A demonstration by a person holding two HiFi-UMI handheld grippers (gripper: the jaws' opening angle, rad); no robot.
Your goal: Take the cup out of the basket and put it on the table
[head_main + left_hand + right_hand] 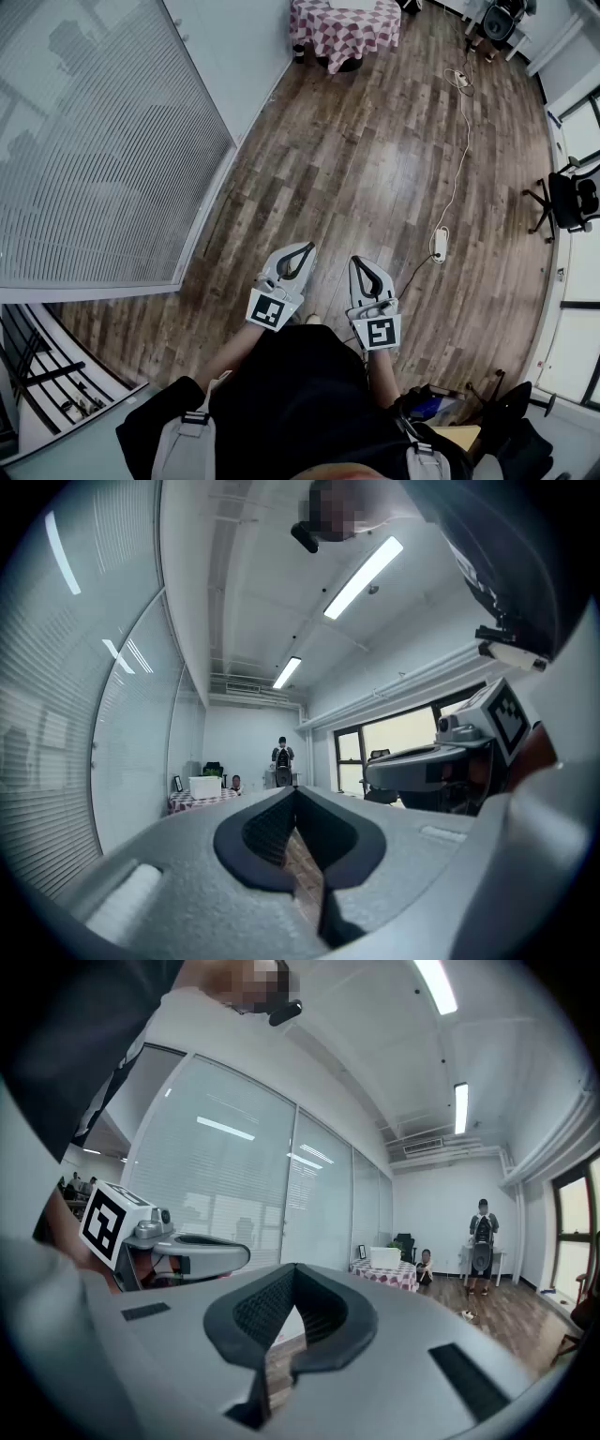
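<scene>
No cup shows in any view. At the far end of the room stands a table (344, 28) with a red-and-white checked cloth (202, 801) (384, 1272), and a white box-like container (204, 787) (383, 1257) sits on it. My left gripper (305, 247) (295, 789) and right gripper (356, 260) (293, 1267) are held side by side close to my body. Both point level down the room toward that table, and both are shut with nothing between the pads.
A wooden floor (375, 169) stretches to the table. A glass wall with blinds (94, 141) runs along the left. A power strip and cable (439, 246) lie on the floor, with an office chair (572, 199) at the right. One person (482, 1241) stands and another (425, 1265) sits near the table.
</scene>
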